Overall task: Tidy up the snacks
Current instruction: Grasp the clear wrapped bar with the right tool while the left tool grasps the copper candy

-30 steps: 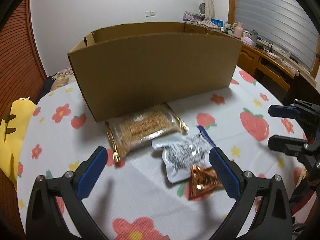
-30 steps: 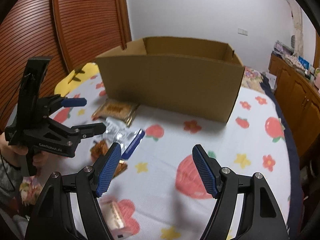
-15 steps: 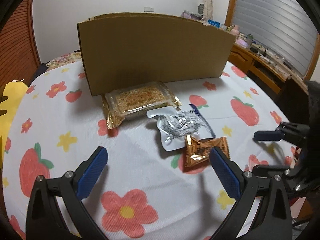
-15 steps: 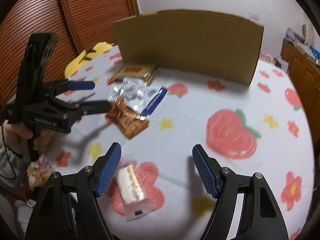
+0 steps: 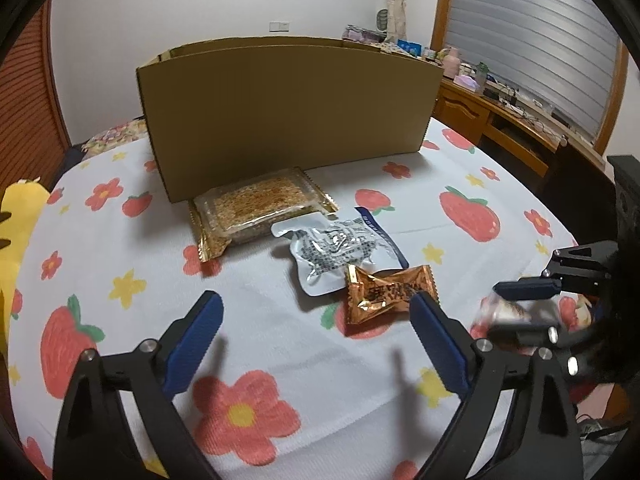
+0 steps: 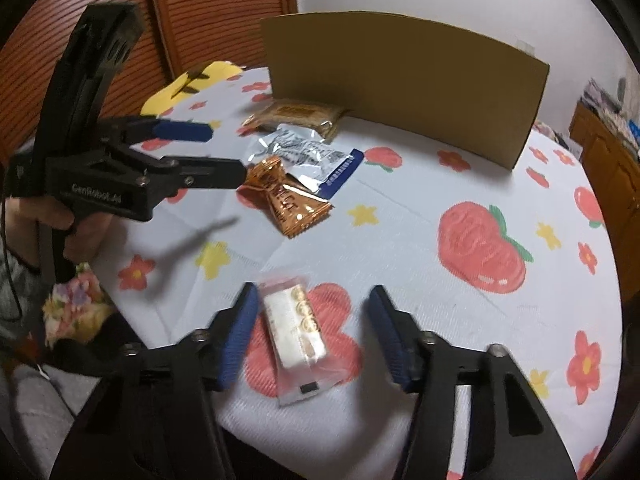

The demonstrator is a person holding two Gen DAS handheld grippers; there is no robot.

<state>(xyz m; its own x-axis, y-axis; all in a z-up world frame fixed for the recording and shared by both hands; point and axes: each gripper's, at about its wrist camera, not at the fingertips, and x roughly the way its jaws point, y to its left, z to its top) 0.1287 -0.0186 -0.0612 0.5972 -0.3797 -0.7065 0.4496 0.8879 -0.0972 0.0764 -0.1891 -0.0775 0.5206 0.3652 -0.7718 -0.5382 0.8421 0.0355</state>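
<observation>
Box [image 5: 288, 108]: plain cardboard, near wall hides its inside. Clear tray pack [image 5: 260, 204], gold crimped ends, lies touching the box's foot. Silver pouch [image 5: 336, 252] is crinkled foil, its print unreadable; the orange wrapper [image 5: 386, 292] overlaps its corner. Left gripper [image 5: 316, 340] is spread wide with nothing between its fingers, which have just been closing slightly. Right gripper [image 6: 312, 332] has just been closing, with the white bar [image 6: 294, 328] in clear film between the fingers on the floral desk [image 6: 400, 240]; contact unclear, blurred.
</observation>
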